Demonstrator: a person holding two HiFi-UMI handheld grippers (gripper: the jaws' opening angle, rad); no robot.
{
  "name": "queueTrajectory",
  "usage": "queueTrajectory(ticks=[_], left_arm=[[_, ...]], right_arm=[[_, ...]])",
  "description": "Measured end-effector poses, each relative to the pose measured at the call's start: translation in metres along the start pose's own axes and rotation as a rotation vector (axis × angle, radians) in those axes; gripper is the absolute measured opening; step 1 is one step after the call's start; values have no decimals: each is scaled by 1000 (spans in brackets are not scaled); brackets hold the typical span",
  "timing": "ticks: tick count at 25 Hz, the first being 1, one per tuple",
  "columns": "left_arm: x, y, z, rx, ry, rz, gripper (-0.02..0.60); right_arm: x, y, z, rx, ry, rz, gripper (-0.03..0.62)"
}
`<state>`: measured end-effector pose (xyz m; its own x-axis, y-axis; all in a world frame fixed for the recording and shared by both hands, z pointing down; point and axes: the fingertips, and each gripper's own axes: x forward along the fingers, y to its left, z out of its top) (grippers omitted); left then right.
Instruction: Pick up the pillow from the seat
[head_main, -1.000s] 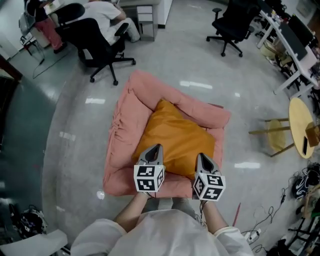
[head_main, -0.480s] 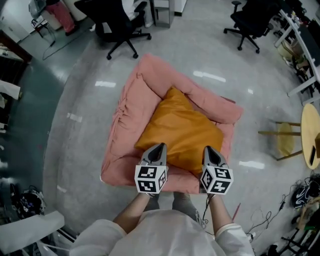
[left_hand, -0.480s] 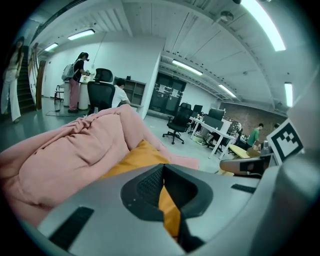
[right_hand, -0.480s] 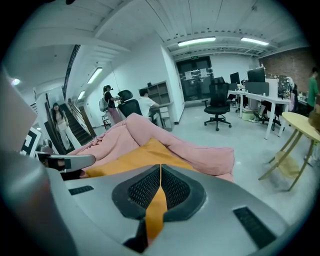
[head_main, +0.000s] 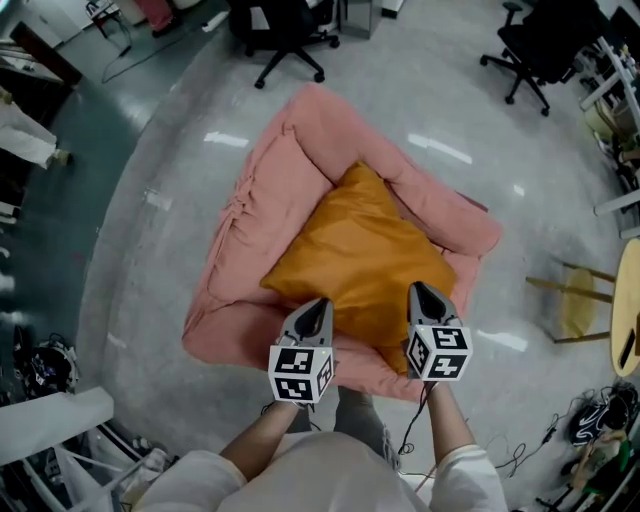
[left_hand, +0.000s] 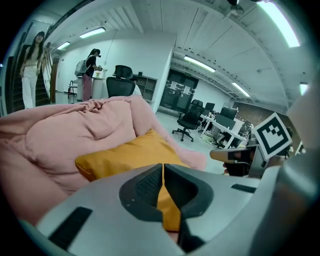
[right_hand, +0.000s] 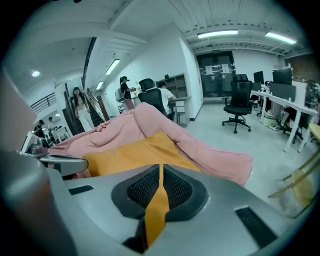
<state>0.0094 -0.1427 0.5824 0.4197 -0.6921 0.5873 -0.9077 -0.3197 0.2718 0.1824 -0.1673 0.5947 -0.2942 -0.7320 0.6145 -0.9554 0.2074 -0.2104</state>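
A slumped pink seat (head_main: 262, 215) lies on the floor, and the orange pillow (head_main: 355, 255) rests in its hollow, turned cornerwise to the person. The pillow looks plump, soft and light, with smooth, faintly shiny cloth creased across the top. It will likely sag when lifted and could slip from a shallow pinch. A deep bite of fabric along the near edge, one on each side, seems the safest hold. The left gripper (head_main: 318, 305) and right gripper (head_main: 418, 290) hover over that near edge, each with jaws closed together on nothing.
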Motion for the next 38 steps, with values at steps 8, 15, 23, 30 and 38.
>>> queueTrajectory(ticks=[8,15,23,30,38], left_arm=[[7,-8,-23,-110,2,50,162],[11,-9,-43,-167,2,153,237],[19,0,-75,-327,32,260,321],[45,16,-99,-472,65,316,354],[60,31,-108,-503,75,362,357]], right_arm=[[36,-9,5,-124,36,113,34],[71,-23,8,-231,71,167,60],[111,-42,3,-294,117,210,163],[157,-61,1,-349,166,292,237],[202,-56,-18,-450,269,412,261]])
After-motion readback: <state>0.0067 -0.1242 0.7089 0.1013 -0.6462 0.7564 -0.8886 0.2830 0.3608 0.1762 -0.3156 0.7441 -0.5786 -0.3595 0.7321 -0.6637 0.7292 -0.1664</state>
